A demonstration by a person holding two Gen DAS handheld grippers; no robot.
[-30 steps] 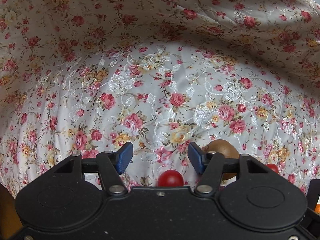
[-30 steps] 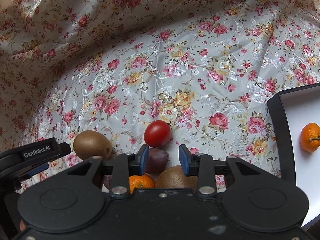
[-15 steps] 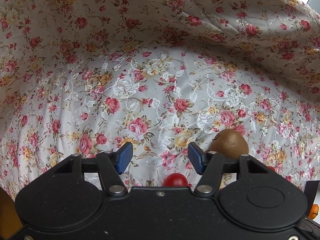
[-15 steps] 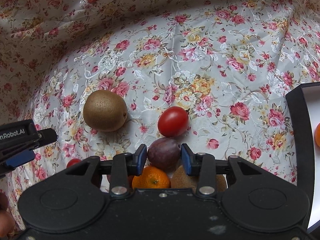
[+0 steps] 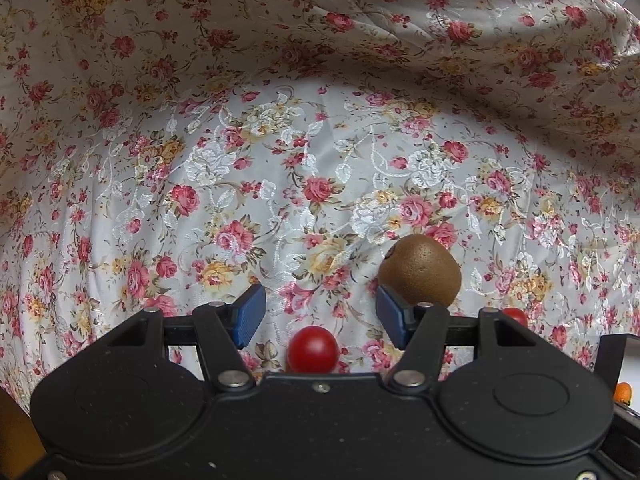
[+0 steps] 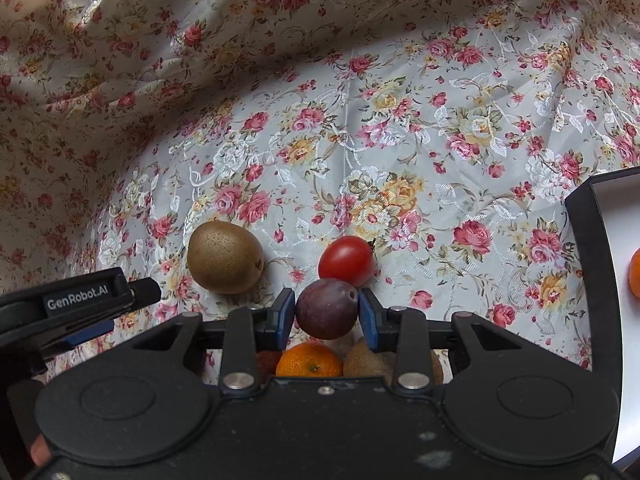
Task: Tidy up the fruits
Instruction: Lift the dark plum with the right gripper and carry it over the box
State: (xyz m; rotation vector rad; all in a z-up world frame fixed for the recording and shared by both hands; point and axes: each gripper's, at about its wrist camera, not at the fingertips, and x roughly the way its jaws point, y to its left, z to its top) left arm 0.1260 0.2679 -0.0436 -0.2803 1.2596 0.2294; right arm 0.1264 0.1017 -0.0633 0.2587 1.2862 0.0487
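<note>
On the floral cloth, my right gripper (image 6: 326,309) points down and its jaws are closing, with the blue pads against both sides of a dark purple plum (image 6: 327,300). Just beyond the plum lies a red tomato (image 6: 347,260), and a brown kiwi (image 6: 225,257) sits to its left. A mandarin (image 6: 310,360) and a second kiwi (image 6: 368,360) lie under the gripper. My left gripper (image 5: 320,314) hangs open over a small red tomato (image 5: 313,350). The brown kiwi (image 5: 420,270) lies beside its right finger.
A black-rimmed white box (image 6: 588,260) stands at the right with a mandarin (image 6: 634,272) inside. The left gripper (image 6: 100,312) reaches in from the left edge of the right wrist view. The cloth rises in folds behind the fruit.
My right gripper moved forward over the fruit pile and its pads came around the plum and closed on it. The left gripper stayed open and shifted a little, showing more of the kiwi.
</note>
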